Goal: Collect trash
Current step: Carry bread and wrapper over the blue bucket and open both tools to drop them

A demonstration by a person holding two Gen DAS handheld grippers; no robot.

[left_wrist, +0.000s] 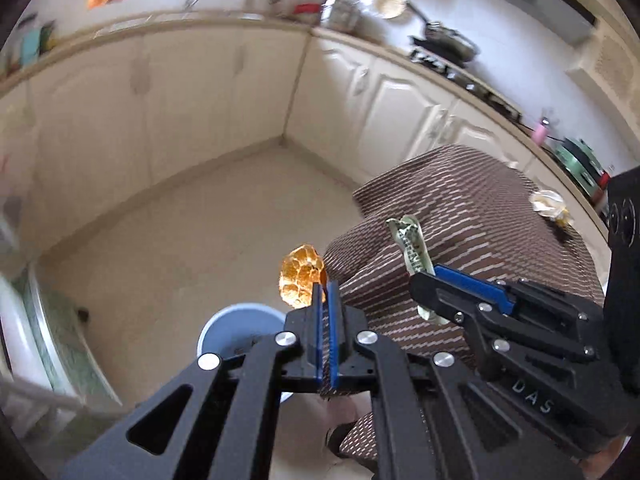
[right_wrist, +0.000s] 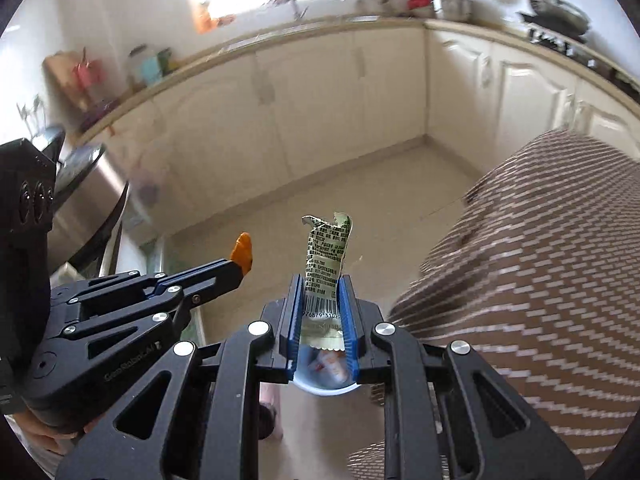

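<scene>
The left gripper (left_wrist: 326, 294) is clamped on a crinkled amber piece of translucent wrapper (left_wrist: 300, 282), while the right gripper (right_wrist: 323, 300) pinches a crumpled green-and-white printed packet (right_wrist: 326, 258). Both hang above a round blue plastic bin (left_wrist: 234, 330) on the beige floor (left_wrist: 200, 232), beside the brown striped tablecloth's (left_wrist: 472, 224) edge.

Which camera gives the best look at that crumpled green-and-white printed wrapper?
The right wrist view: the crumpled green-and-white printed wrapper stands centred, with print and barcode readable, clamped in the right hand-held gripper. The left wrist view shows it off to the side, smaller and edge-on.
</scene>
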